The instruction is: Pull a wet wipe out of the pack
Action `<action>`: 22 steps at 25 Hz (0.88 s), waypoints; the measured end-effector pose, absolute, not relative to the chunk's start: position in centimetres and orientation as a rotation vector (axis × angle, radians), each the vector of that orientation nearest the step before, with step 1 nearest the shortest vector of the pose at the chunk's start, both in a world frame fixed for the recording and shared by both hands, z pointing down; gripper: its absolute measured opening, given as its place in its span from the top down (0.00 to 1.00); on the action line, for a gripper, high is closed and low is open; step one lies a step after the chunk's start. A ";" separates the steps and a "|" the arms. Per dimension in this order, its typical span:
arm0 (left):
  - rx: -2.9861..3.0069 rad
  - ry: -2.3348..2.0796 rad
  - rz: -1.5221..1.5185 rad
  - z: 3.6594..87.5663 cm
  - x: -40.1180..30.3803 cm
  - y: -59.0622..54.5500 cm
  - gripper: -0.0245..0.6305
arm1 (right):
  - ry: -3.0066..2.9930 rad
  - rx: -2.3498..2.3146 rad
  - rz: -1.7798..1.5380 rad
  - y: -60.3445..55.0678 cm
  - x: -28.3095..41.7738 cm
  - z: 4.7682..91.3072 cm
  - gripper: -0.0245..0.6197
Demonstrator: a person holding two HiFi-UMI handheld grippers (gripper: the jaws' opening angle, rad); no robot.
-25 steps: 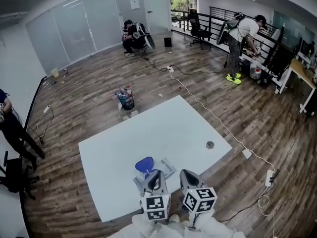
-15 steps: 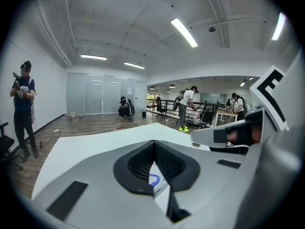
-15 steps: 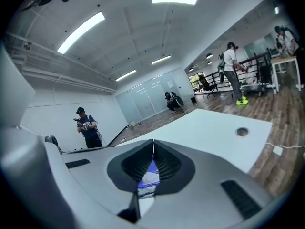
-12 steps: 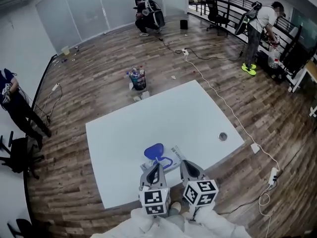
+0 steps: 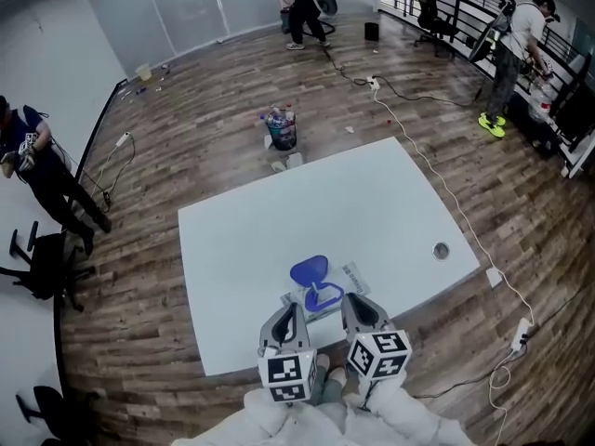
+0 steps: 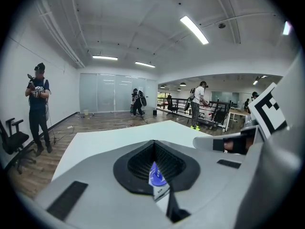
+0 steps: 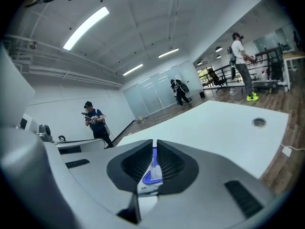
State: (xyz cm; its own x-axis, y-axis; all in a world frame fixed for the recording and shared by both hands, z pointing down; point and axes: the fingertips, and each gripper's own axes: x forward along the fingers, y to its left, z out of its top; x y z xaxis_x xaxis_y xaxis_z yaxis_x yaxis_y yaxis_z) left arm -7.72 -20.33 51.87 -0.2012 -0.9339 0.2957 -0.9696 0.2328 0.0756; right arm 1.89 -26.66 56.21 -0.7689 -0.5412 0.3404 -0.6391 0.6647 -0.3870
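As nothing is drawn out yet: 1 white wet-wipe pack [image 5: 327, 299], blue flip lid [image 5: 310, 271] open, on white table [image 5: 270, 221] at my 12 o'clock. My left gripper [image 5: 290, 308] and right gripper [image 5: 357, 299]: jaws together, empty, just short. Pull remains.

Left claw [image 5: 292, 308] and right claw [image 5: 353, 299] sit side by side low in the head view, near each other but not touching, both pointing forward and slightly downward. Each carries a marker cube at its rear: left cube [image 5: 288, 377], right cube [image 5: 377, 354]. White sleeves [image 5: 279, 423] show behind the cubes, with the forearms roughly parallel. In the left gripper view the jaws are together at the tips. In the right gripper view the jaws are closed too, leaving only a thin slit between the dark pads [image 7: 167, 162].
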 end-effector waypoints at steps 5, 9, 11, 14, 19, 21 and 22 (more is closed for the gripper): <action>1.736 -2.241 0.198 52.5 -8.6 -19.4 0.96 | -2.654 0.952 0.728 -27.2 1.5 57.9 0.91; 1.708 -2.245 0.214 53.3 -9.4 -18.9 0.96 | -2.626 0.923 0.700 -27.2 0.8 59.6 0.88; 1.698 -2.244 0.217 53.7 -9.7 -18.7 0.96 | -2.610 0.904 0.693 -27.0 0.4 60.5 0.86; 1.693 -2.242 0.221 54.2 -10.1 -18.9 0.96 | -2.584 0.877 0.678 -27.1 -0.4 61.9 0.83; 1.689 -2.243 0.236 54.7 -11.0 -19.3 0.96 | -2.541 0.853 0.679 -27.8 -1.3 63.8 0.79; 1.676 -2.243 0.243 54.9 -11.6 -19.1 0.96 | -2.525 0.843 0.687 -27.8 -1.8 64.4 0.78; 1.668 -2.241 0.243 55.1 -11.9 -19.0 0.96 | -2.516 0.837 0.691 -27.8 -2.0 64.7 0.78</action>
